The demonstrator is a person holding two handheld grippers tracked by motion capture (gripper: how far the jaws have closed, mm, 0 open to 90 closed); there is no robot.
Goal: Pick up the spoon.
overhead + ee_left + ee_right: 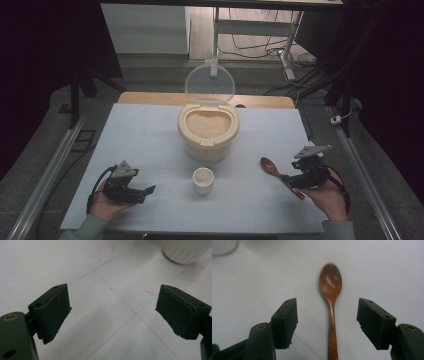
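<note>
Here the right gripper (pixel 328 325), jaws apart, straddles the spoon (pixel 331 290) on the table; the left gripper (pixel 112 312) is apart too. Rice bin (pixel 207 131) open, cup (pixel 203 180) seemingly unfilled; scooping not begun.

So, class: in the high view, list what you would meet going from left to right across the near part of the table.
left gripper → small white cup → wooden spoon → right gripper
</note>
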